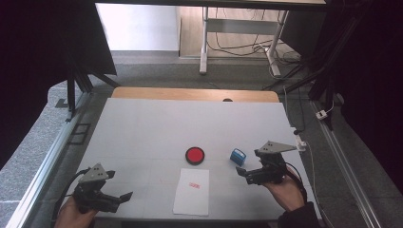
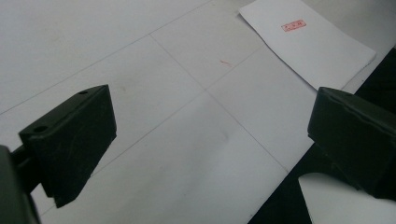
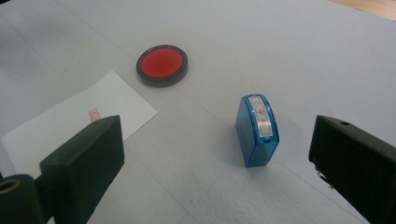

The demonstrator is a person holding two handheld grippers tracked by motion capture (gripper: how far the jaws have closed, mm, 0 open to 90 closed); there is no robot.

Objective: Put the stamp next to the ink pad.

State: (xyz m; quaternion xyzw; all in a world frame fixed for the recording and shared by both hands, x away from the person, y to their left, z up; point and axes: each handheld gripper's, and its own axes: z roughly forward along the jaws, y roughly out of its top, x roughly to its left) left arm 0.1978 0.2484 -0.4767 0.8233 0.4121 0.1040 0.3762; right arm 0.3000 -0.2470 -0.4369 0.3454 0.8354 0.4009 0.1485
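A small blue stamp [image 1: 237,156] [image 3: 259,130] stands on the white table [image 1: 190,123], right of a round red ink pad [image 1: 195,155] [image 3: 162,64]. A white paper sheet [image 1: 192,191] [image 2: 308,42] [image 3: 70,121] lies near the front edge and bears a red stamp mark [image 1: 194,185] [image 2: 293,25]. My right gripper [image 1: 243,175] [image 3: 217,144] is open just short of the stamp, with nothing between its jaws. At the front left corner my left gripper [image 1: 119,185] [image 2: 210,135] is held open over bare table, pointing toward the sheet.
A wooden strip [image 1: 195,93] runs along the table's far edge. Beyond it stand desk legs [image 1: 204,42] and floor cables. Metal rails [image 1: 47,156] border the table's left and right sides. The front edge of the table drops off close to the left gripper.
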